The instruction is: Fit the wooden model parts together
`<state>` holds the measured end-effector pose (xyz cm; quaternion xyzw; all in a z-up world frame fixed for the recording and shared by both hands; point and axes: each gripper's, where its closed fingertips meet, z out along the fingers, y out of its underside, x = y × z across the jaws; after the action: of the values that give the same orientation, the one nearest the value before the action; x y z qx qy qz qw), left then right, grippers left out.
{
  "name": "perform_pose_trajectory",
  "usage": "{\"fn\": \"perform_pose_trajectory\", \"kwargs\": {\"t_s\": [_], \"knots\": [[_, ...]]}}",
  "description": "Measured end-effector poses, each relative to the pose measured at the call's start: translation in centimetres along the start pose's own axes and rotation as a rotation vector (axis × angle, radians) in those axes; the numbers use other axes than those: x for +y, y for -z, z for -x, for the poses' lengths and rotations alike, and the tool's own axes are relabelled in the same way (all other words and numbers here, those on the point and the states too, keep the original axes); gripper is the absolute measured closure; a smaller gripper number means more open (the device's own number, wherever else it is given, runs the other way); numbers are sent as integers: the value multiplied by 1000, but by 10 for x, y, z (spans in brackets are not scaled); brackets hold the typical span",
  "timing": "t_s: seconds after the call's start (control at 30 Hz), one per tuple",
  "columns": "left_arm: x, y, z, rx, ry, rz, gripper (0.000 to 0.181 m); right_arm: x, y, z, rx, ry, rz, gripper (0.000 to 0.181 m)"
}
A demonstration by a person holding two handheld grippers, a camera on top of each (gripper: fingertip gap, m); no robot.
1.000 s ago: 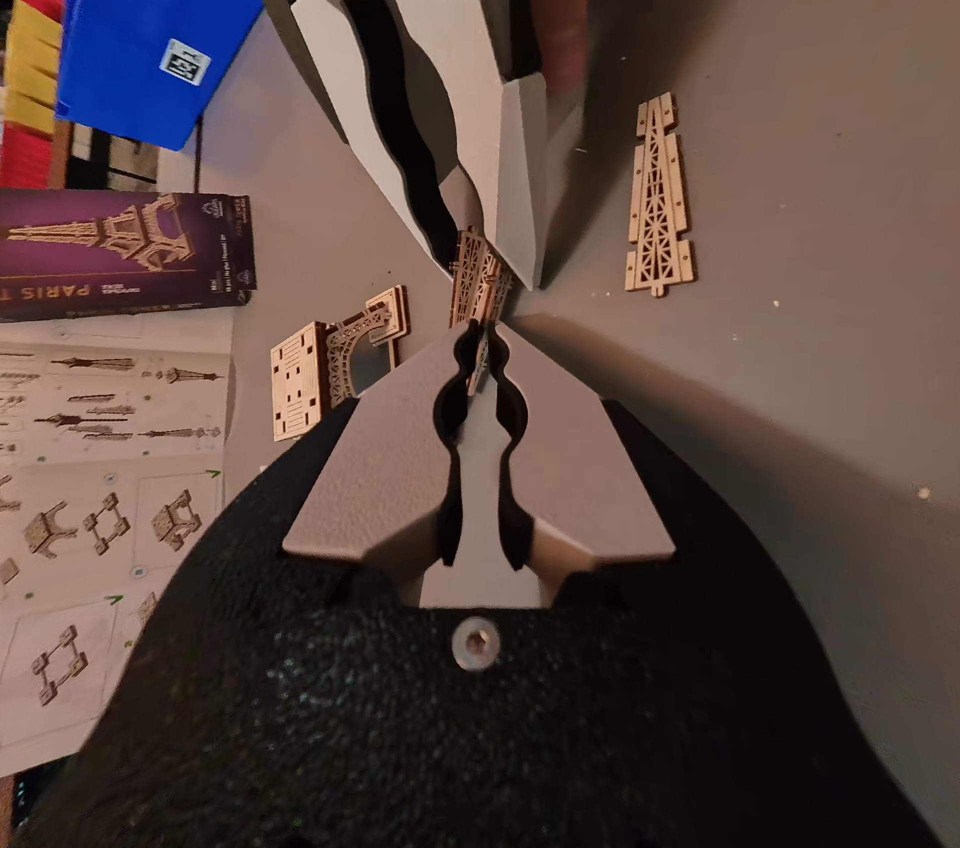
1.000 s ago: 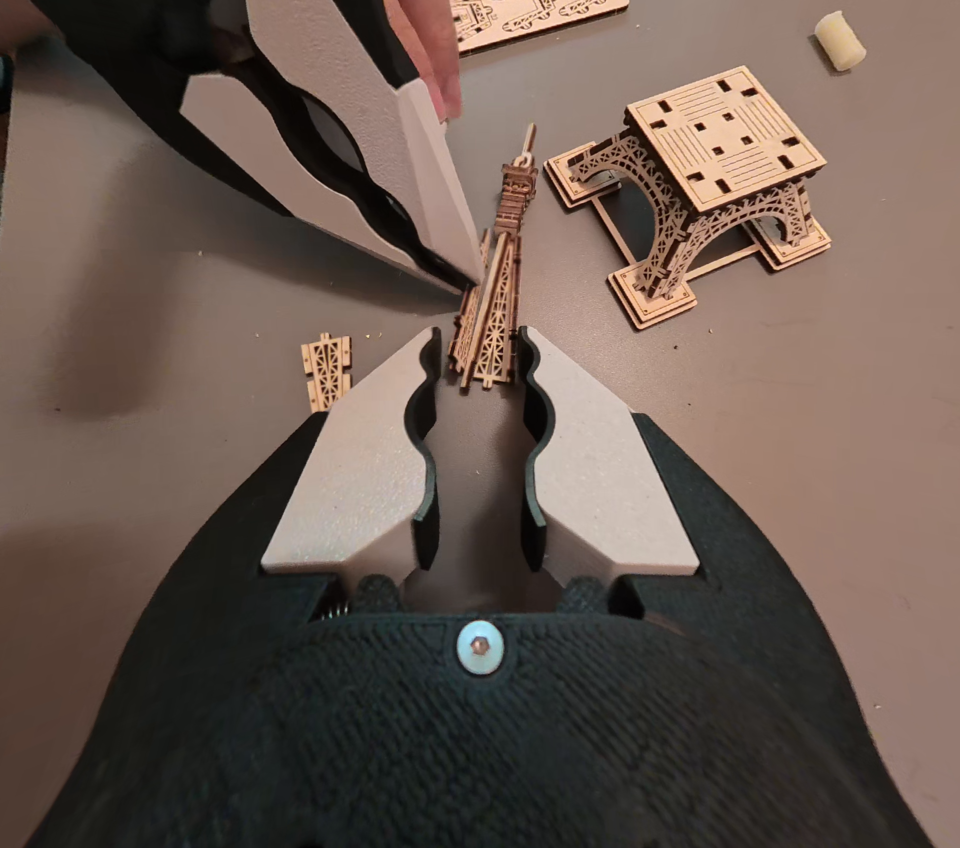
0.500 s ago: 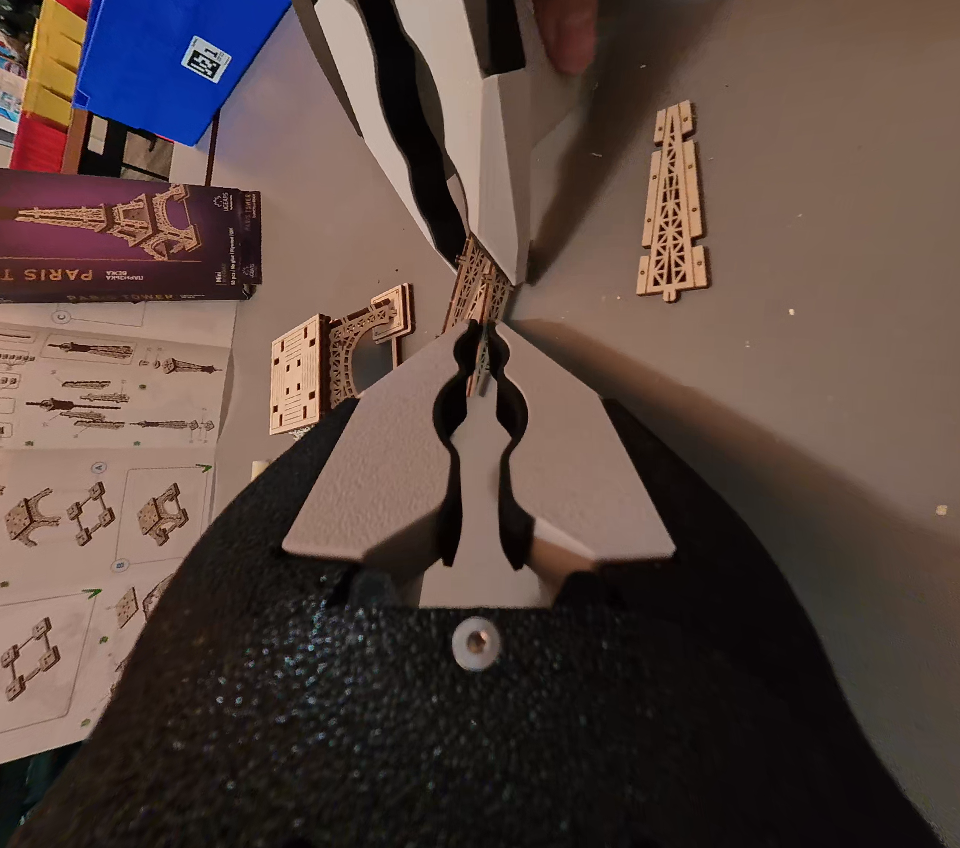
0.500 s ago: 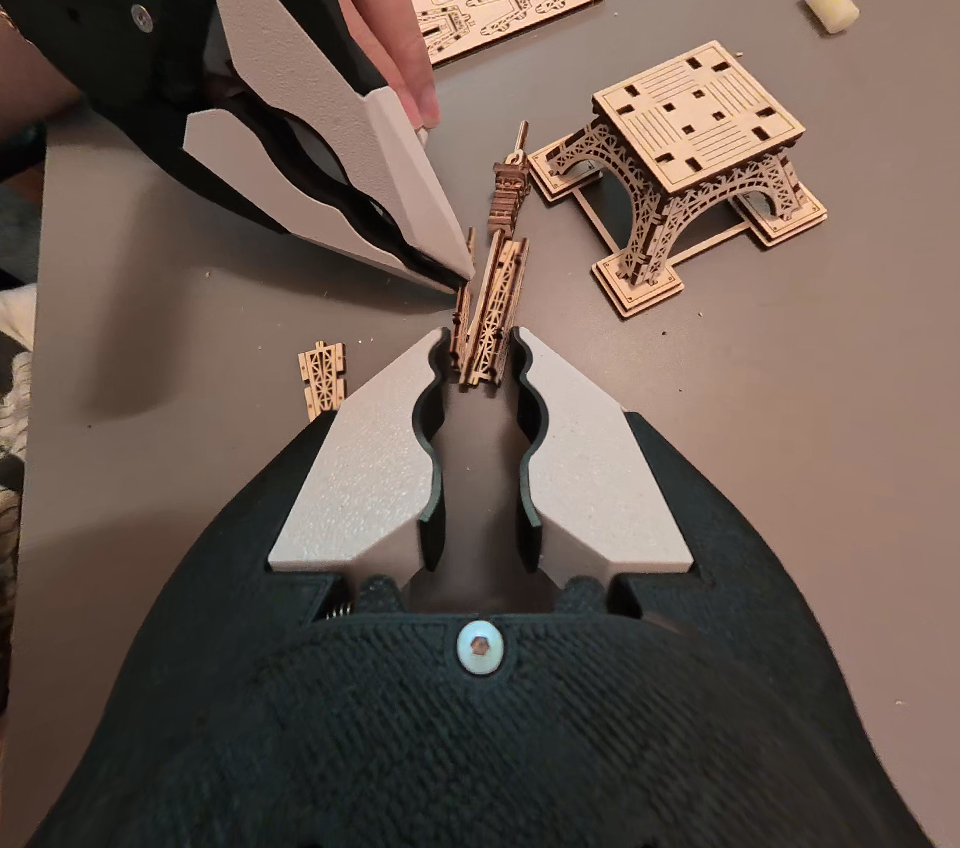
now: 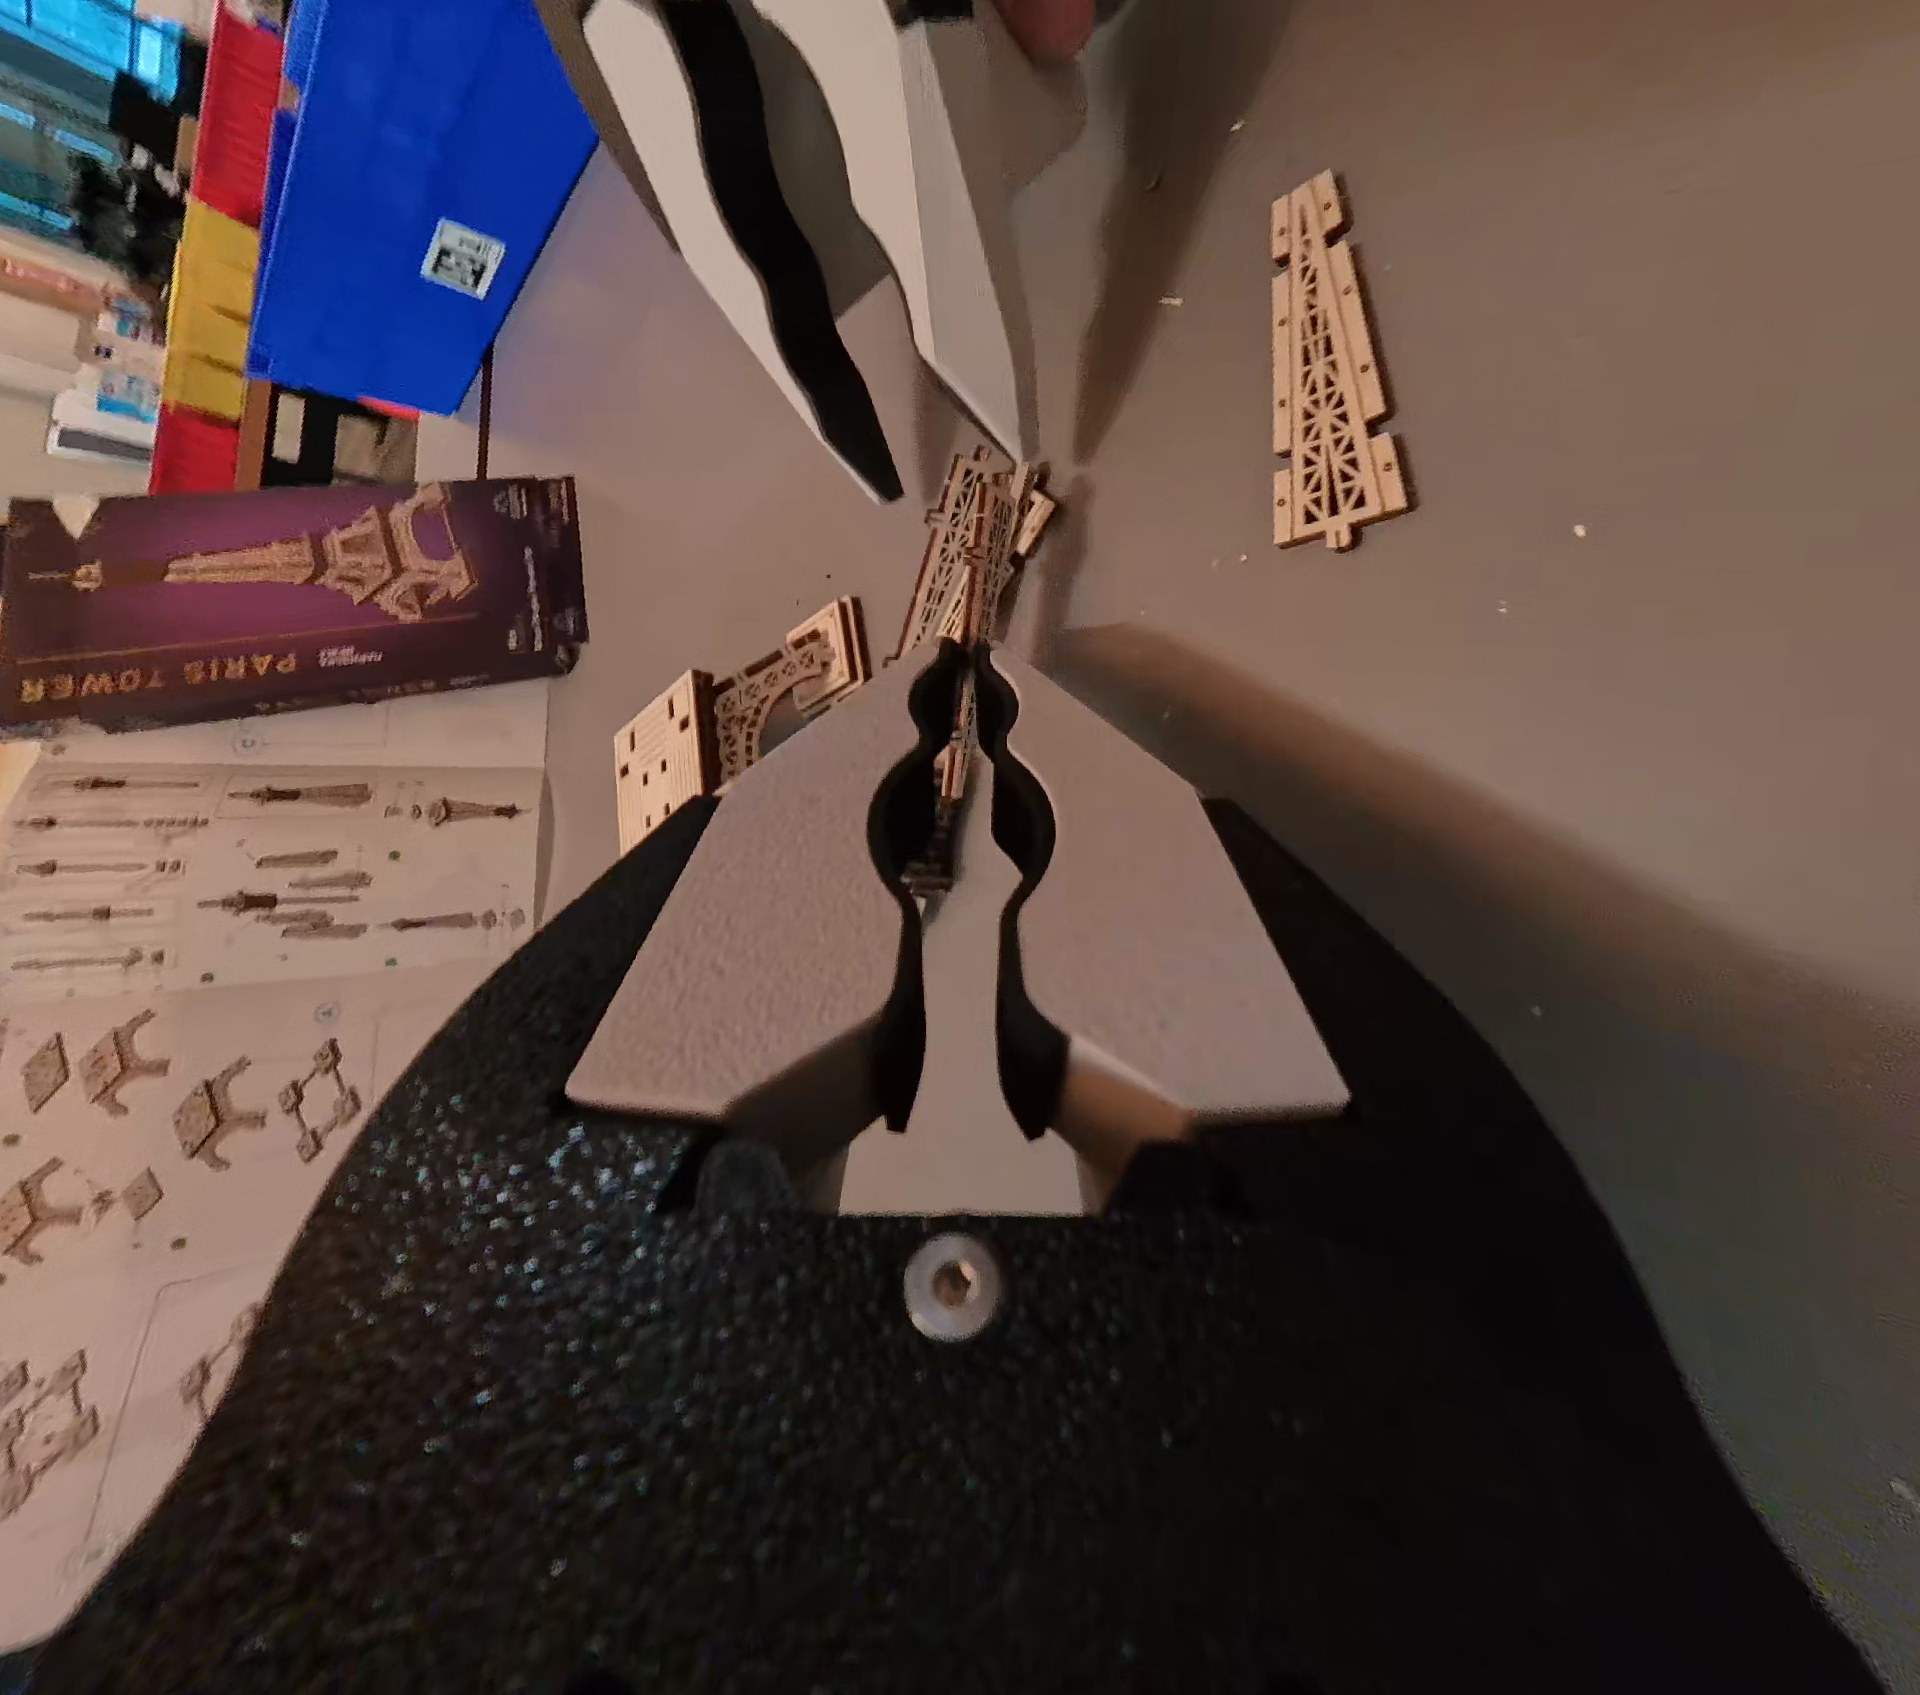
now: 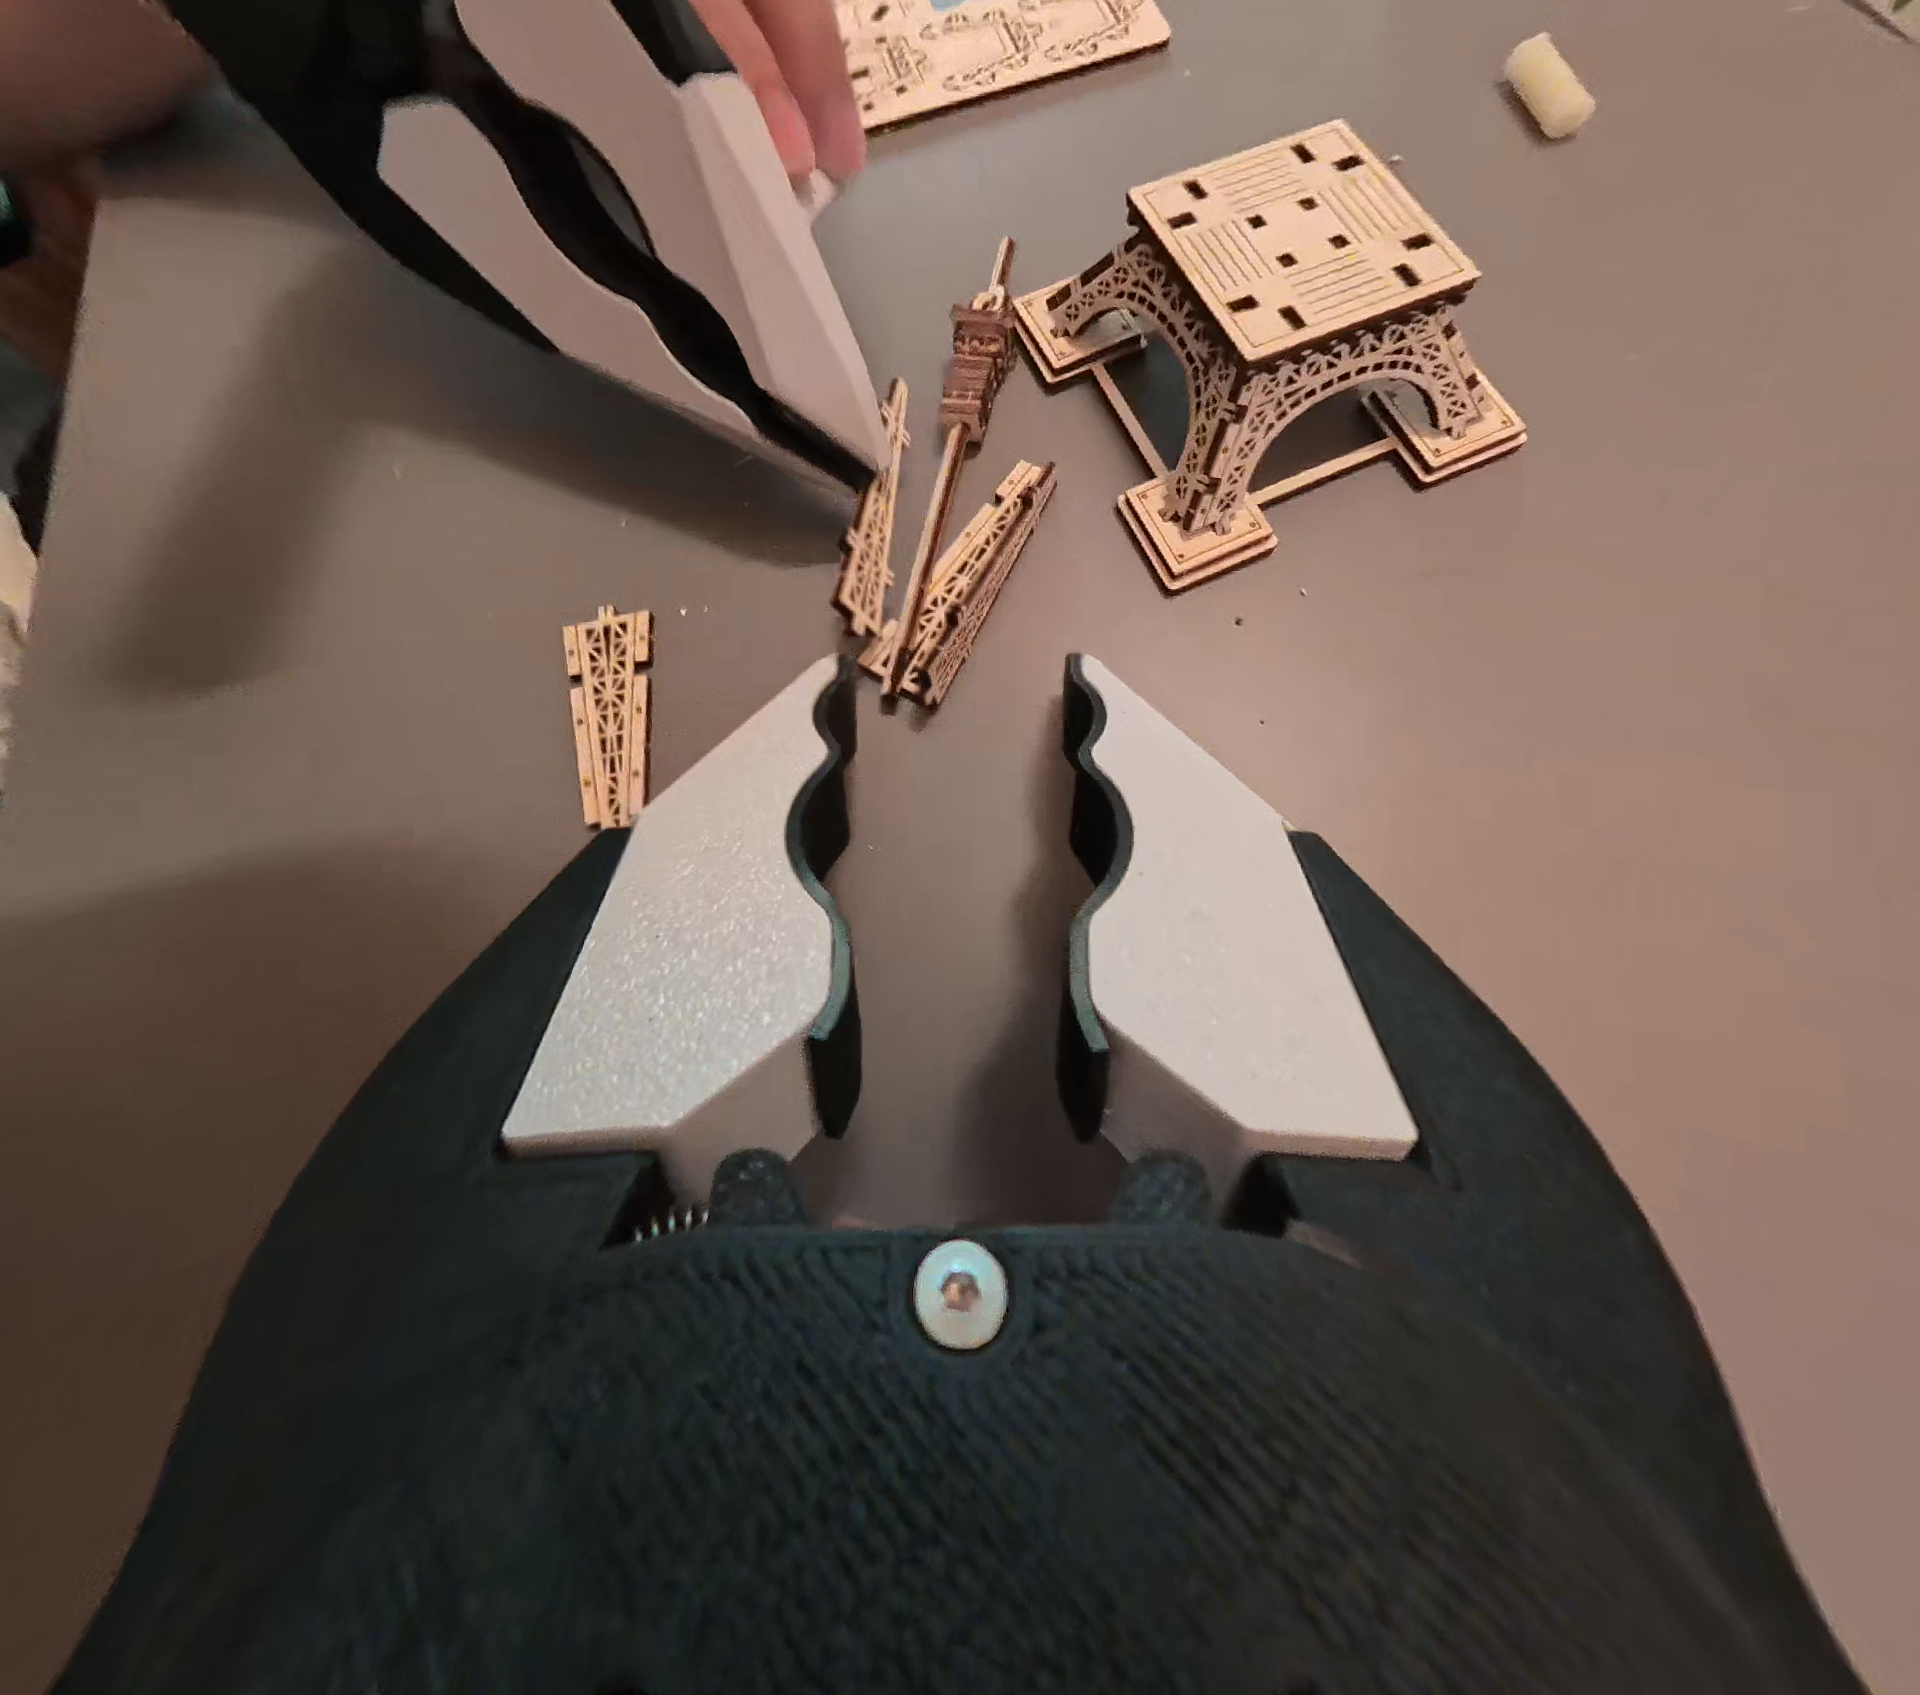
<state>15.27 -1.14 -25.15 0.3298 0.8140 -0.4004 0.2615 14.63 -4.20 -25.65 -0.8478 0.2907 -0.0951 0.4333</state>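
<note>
Two grippers working beside the tower base (image 6: 1299, 357): left gripper (image 5: 961, 674) clamping the lattice spire (image 6: 940, 544) steady on the table, right gripper (image 6: 961, 679) spread empty just short of it, probably preparing to regrip.

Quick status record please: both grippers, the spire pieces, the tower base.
left gripper: fingers shut on lattice panel
right gripper: open, empty, just short of the spire pieces
spire pieces: splayed apart on grey table
tower base: upright, standing apart, untouched
spare panel: flat, left of right gripper
</note>
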Motion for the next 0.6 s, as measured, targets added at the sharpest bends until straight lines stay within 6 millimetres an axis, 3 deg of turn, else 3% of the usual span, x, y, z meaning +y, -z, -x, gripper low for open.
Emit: {"fn": "perform_pose_trajectory", "kwargs": {"t_s": [0.23, 0.6], "knots": [[-1, 2, -5, 140, -50, -52, 180, 4, -9, 3, -68, 92, 61, 150], [2, -2, -7, 119, -89, -54, 180, 0, -16, 16, -237, 145, 77, 164]]}}
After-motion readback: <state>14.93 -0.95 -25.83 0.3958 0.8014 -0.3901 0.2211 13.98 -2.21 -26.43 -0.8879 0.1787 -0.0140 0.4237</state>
